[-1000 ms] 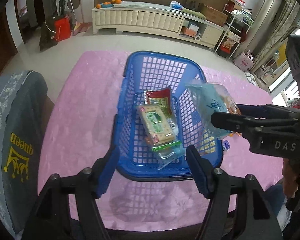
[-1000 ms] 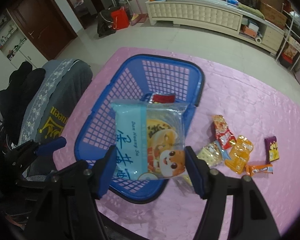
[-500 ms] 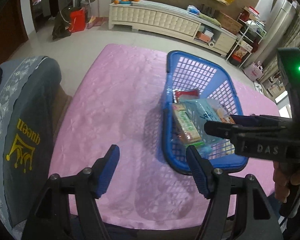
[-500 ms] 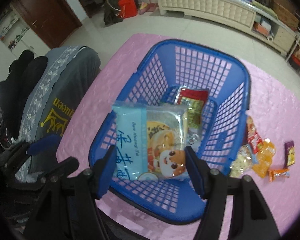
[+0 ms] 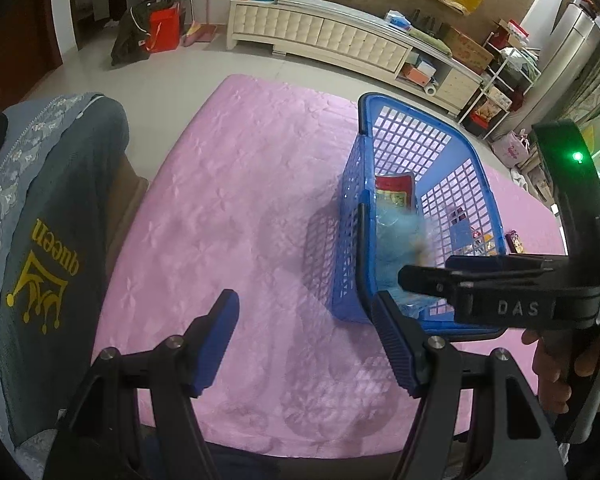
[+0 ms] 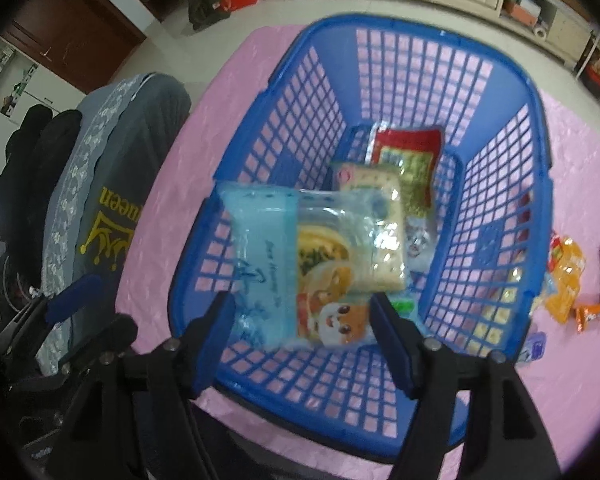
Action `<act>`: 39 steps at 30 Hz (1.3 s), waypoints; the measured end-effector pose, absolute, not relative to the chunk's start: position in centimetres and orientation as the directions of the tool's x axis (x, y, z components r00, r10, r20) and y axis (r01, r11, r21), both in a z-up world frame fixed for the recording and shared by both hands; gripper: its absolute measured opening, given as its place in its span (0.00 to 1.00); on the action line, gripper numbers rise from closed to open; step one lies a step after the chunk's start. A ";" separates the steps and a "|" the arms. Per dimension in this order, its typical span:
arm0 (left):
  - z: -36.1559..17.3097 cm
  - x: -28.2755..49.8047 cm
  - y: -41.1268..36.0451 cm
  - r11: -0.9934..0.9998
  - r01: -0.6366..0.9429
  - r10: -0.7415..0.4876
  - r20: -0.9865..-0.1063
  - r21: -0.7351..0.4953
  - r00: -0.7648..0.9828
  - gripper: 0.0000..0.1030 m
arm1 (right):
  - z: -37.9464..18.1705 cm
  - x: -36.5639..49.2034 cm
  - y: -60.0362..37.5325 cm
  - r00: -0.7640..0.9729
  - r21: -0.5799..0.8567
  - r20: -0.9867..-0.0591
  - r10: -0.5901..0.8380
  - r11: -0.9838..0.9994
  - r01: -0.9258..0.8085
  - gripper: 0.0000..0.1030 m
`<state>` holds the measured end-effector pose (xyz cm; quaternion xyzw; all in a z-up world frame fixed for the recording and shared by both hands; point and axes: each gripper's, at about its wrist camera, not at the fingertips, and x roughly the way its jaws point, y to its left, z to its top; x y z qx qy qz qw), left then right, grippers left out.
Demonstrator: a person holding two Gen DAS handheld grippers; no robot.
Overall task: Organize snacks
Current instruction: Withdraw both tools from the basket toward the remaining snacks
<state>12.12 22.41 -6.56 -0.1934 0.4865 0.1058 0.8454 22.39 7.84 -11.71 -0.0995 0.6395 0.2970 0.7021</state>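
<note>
the right gripper has just been spreading its fingers, letting the light, crinkly, slippery blue snack packet, best pinched by its flat side seams, drop into the blue basket on the pink counter, while the left gripper hangs apart, empty.

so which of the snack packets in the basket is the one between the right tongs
The light blue packet with the cartoon animal, blurred and just let go by the widening right tongs; the cracker pack and red-topped packet lie further in.
</note>
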 end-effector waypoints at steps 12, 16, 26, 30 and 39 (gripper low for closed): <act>-4.1 11.8 19.0 0.931 -0.317 0.021 -0.844 -0.178 0.536 0.65 | -7.7 21.2 3.5 0.098 0.207 -0.945 0.312 0.801 -0.561 0.83; -3.2 12.3 17.1 0.942 -0.288 0.015 -0.838 -0.170 0.546 0.65 | -6.3 21.3 0.2 0.128 0.205 -0.939 0.320 0.817 -0.538 0.83; -2.0 15.3 9.7 0.976 -0.158 -0.035 -0.827 -0.148 0.561 0.65 | -3.4 21.6 -8.3 0.199 0.193 -0.928 0.316 0.862 -0.469 0.83; -1.9 16.6 6.4 0.986 -0.100 -0.053 -0.829 -0.130 0.557 0.68 | -2.7 22.0 -11.6 0.229 0.186 -0.923 0.309 0.880 -0.437 0.83; -2.8 19.1 0.5 0.991 -0.016 -0.107 -0.836 -0.136 0.539 0.75 | -2.6 23.2 -18.6 0.251 0.190 -0.923 0.292 0.912 -0.363 0.83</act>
